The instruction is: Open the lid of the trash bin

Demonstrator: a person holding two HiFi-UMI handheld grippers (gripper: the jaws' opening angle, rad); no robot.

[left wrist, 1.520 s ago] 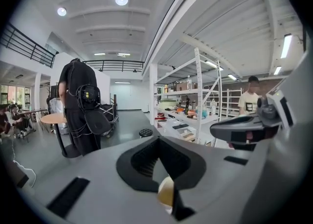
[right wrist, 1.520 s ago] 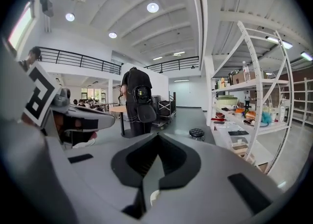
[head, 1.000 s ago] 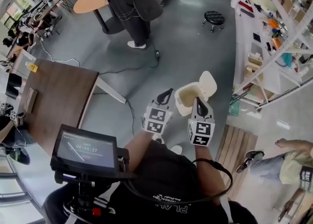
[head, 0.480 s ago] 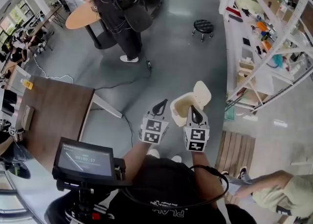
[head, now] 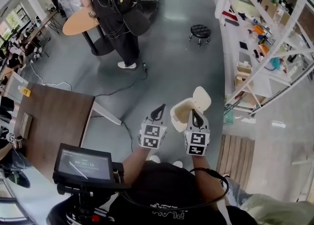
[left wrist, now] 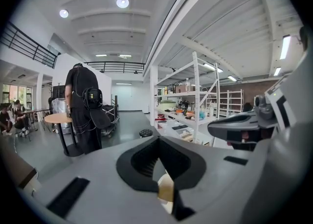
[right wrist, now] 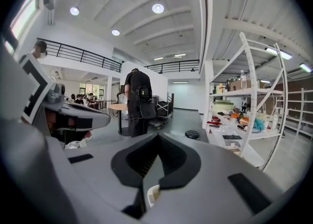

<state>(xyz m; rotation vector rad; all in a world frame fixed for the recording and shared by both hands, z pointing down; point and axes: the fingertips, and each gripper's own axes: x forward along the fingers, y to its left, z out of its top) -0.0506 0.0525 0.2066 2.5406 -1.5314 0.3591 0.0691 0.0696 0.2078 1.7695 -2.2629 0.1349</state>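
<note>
Head view, looking steeply down. The left hand-held gripper (head: 158,111) and the right hand-held gripper (head: 196,116) are held side by side, near each other, both pointing away from the wearer. In each gripper view the two jaws meet at their tips with nothing clamped between them (left (left wrist: 158,139); right (right wrist: 157,136)). The cream trash bin (head: 176,112) stands on the grey floor (head: 171,57) just beyond the two grippers, between their tips and nearer the right one, whose tips overlap the bin's near rim in this view; contact cannot be judged. The lid (head: 201,98) is already raised, standing up from the bin's edge on the side far from the right hand-held gripper, and the pale interior is exposed. A sliver of the same cream body shows through the gap below the closed tips in both gripper views. Well beyond the grippers: a black round stool (head: 199,31), and a person (head: 115,3) in dark clothing beside a round wooden tabletop (head: 78,22). To the right of the right hand-held gripper runs a white shelving rack (head: 265,37); to the left of the left one lies a brown tabletop (head: 49,116).
</note>
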